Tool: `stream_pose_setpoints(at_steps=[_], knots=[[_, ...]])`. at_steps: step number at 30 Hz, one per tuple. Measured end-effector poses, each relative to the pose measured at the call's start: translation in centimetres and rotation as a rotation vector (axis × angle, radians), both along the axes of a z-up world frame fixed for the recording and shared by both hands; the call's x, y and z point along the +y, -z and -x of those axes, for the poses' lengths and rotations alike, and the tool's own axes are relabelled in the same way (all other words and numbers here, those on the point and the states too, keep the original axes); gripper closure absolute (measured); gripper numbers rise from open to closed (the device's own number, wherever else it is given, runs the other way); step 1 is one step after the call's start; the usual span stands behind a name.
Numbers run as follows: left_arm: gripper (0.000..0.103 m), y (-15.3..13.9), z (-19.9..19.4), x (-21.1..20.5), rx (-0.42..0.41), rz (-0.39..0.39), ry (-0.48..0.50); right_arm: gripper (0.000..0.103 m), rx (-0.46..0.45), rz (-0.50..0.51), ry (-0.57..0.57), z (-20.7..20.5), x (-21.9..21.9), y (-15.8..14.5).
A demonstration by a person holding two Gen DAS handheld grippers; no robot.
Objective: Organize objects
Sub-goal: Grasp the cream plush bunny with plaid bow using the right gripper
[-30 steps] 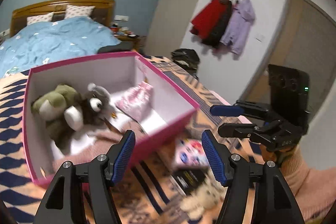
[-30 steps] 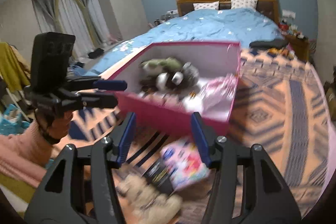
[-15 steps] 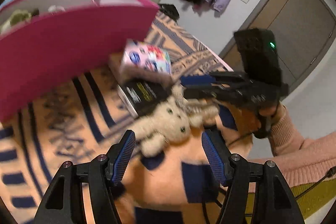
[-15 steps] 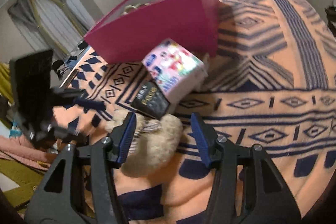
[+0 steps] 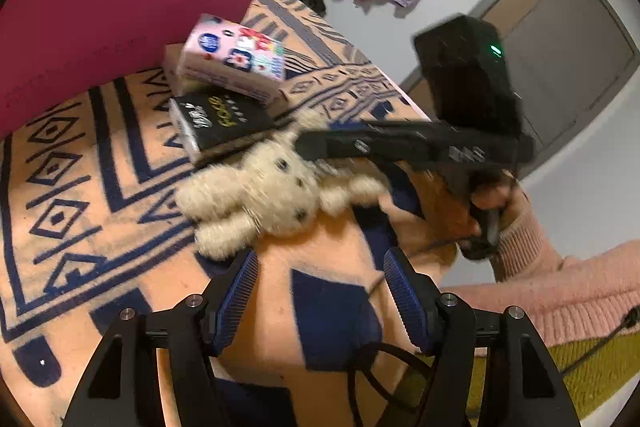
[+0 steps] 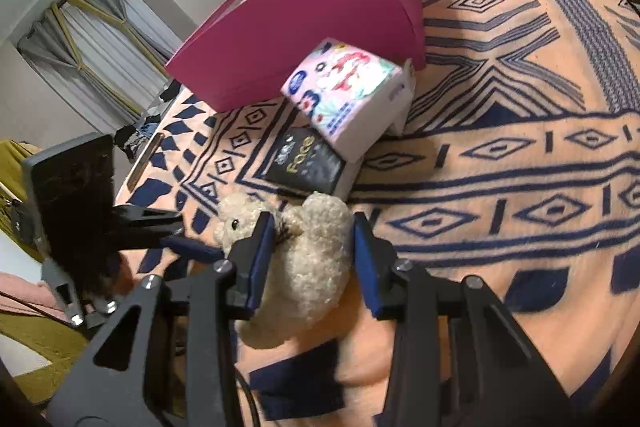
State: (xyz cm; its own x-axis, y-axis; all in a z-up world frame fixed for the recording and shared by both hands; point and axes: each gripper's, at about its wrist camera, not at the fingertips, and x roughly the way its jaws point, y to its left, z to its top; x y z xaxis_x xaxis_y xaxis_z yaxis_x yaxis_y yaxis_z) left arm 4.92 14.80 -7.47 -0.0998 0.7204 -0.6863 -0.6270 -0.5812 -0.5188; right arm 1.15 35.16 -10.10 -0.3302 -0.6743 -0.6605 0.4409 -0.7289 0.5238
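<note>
The right tool (image 6: 314, 251) is closing around the cream plush toy (image 6: 308, 267), which lies on the patterned blanket (image 6: 520, 147) between its blue pads. The left tool (image 5: 318, 291) hangs released, empty, just short of the plush. Beside it lies a black pack (image 6: 306, 163) reading "Face", under a pink tissue pack (image 6: 344, 87), against the magenta box (image 6: 300, 19).

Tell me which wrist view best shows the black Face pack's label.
Right wrist: the black pack lies unblurred, gold lettering readable, partly under the pink tissue pack. In the left wrist view it appears skewed, its near edge smeared by motion blur beside the plush toy.
</note>
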Motion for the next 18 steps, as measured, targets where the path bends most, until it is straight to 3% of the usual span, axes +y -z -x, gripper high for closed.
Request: stream_pose_setpoints(at_steps=[5,10,14,18], knots=[[0.036,0.1,1.5,-1.1,-0.004,-0.006,-0.076,0.061,-0.016,0.042,-0.067,-1.2,-1.4,-0.5],[0.037,-0.4,2.4,-2.1,0.021,-0.013,-0.123,0.062,0.014,-0.017,-0.145,-1.6,-3.3,-1.1],[0.037,-0.3,2.4,-2.0,0.032,-0.002,-0.109,0.062,0.043,-0.052,-0.156,-0.5,-3.5,-2.0],[0.037,-0.1,1.9,-1.4,0.032,0.012,-0.077,0.061,0.031,-0.103,-0.241,0.7,-4.9,-1.9]])
